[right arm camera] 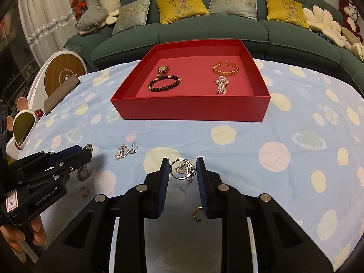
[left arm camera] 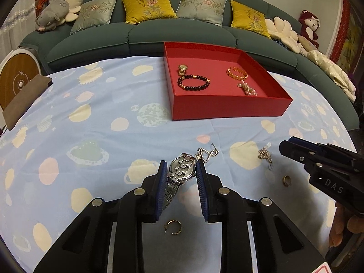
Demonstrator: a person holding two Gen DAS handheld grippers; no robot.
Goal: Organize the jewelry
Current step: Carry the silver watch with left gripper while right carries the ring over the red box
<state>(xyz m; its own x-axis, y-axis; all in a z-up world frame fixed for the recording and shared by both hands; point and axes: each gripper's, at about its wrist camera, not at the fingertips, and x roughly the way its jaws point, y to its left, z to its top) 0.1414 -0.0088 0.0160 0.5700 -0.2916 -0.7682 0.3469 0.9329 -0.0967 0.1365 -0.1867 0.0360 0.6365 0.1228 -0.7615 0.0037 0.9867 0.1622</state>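
A red tray (left arm camera: 227, 109) (right arm camera: 188, 111) on the blue spotted cloth holds a gold watch (left arm camera: 182, 69), a dark bead bracelet (left arm camera: 193, 82), a gold bangle (left arm camera: 237, 73) and a pearl piece (left arm camera: 247, 88). My left gripper (left arm camera: 182, 170) is open, its blue pads on either side of a silver watch (left arm camera: 180, 173) that lies on the cloth. My right gripper (right arm camera: 183, 170) is open around a silver triangle earring (right arm camera: 183, 169). A second silver earring (left arm camera: 208, 153) (right arm camera: 125, 151) lies between the grippers.
Gold rings lie near the grippers (left arm camera: 174, 226) (left arm camera: 286, 179) (right arm camera: 198, 213) (right arm camera: 84, 191). A green sofa (left arm camera: 136, 36) with cushions and plush toys stands behind the table. A round wooden-faced device (left arm camera: 16, 77) stands at the left edge.
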